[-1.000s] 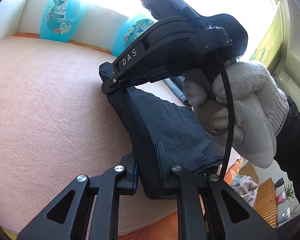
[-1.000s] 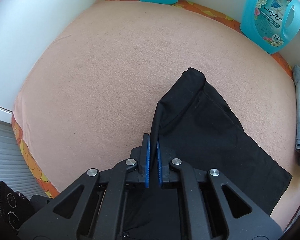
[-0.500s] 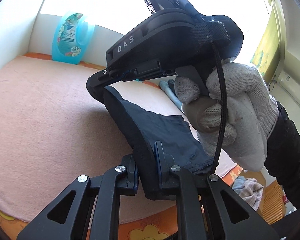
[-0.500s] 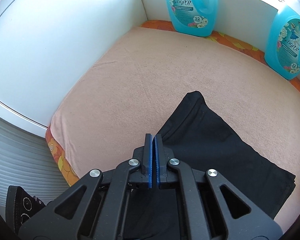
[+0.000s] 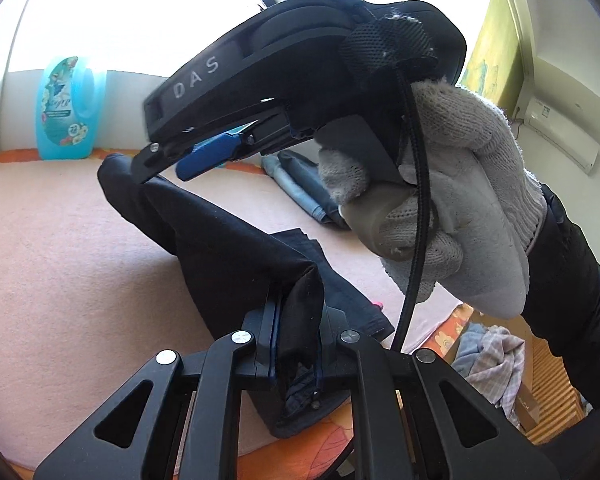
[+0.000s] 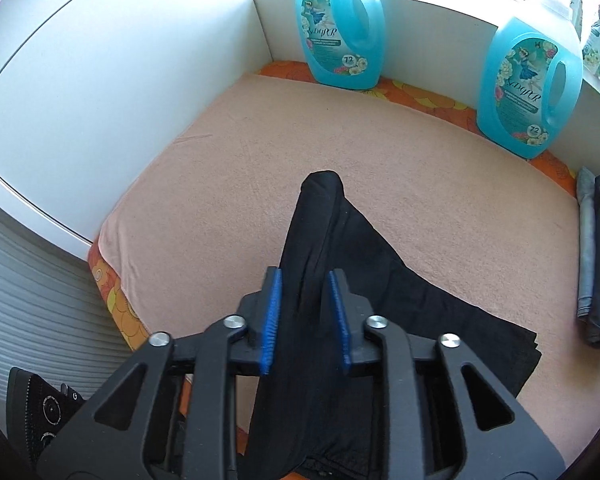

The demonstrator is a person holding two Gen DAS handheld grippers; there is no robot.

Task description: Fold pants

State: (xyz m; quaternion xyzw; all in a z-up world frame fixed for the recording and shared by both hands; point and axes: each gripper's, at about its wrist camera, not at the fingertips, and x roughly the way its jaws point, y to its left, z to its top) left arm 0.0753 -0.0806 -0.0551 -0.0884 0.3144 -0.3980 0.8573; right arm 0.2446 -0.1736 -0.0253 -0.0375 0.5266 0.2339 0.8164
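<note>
Black pants (image 5: 228,248) lie folded on a pink towel-covered surface (image 5: 52,248), with one end draped over the near edge. My left gripper (image 5: 298,320) has parted jaws, with a bunched fold of the pants standing loosely between them. My right gripper (image 6: 306,292) is open, its blue pads (image 6: 274,312) spread on either side of a raised ridge of the pants (image 6: 316,240). The right gripper and its gloved hand (image 5: 440,208) fill the upper part of the left wrist view.
Two blue detergent bottles (image 6: 340,28) (image 6: 528,84) stand along the back wall. Folded grey and dark jeans (image 6: 596,248) lie at the right edge of the surface. White walls enclose the left and back. A heap of clothes (image 5: 488,356) lies below on the right.
Both grippers have opened; their jaws were shut on the pants before. The right gripper has lifted and the pants fold has sagged between the pads.
</note>
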